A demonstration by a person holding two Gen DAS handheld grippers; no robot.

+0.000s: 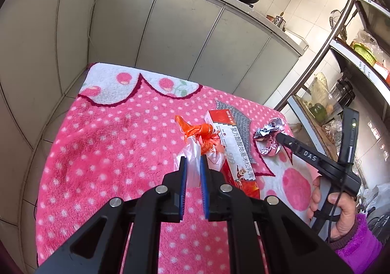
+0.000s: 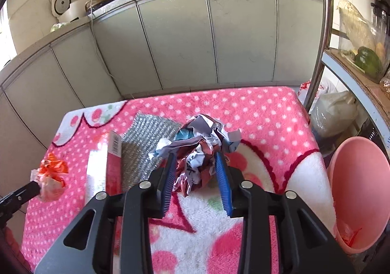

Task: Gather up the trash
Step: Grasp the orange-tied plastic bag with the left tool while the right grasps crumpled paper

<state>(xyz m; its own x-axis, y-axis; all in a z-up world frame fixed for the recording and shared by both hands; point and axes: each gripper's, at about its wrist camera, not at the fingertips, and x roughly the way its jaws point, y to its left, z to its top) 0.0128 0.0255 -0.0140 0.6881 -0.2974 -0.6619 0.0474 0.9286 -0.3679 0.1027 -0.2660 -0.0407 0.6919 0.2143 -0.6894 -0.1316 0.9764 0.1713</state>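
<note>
Left claw [image 1: 193,164] pinches the orange-white plastic bag [image 1: 195,142], just left of the red box [image 1: 231,149] on the pink polka-dot surface [image 1: 109,140]. Right claw [image 2: 196,164] clamps the crumpled paper wad [image 2: 199,142], right of the box. Silver mesh pad [image 2: 146,142] lies under the box's far side. Pink bin [image 2: 360,188] stands beside the surface, right of the wad.

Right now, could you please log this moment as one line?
left gripper: shut on bag | right gripper: shut on paper wad | bin: right of table

Knotted orange-and-clear plastic bag [image 1: 199,142] beside a red-and-white carton [image 1: 234,149], crumpled paper wad [image 2: 199,152], pink bin [image 2: 360,191] alongside
</note>
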